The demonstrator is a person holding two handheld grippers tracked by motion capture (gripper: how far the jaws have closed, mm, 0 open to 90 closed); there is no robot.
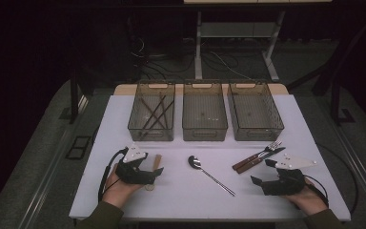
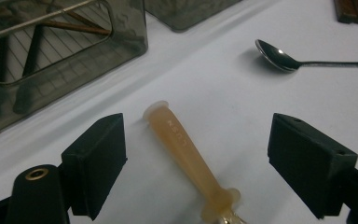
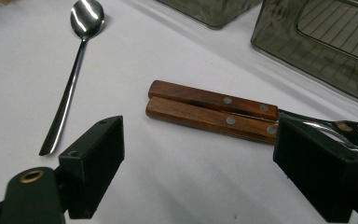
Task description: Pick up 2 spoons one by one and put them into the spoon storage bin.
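Between the wide-open left tongs (image 2: 198,163) lies an orange handle (image 2: 189,161), untouched. Ahead of the open, empty right tongs (image 3: 200,168) lie two wooden handles (image 3: 212,111).

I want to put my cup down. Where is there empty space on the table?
Bare table lies between the spoon and the left gripper, and along the near edge. The bins crowd the back; the fork and knife crowd the right gripper.
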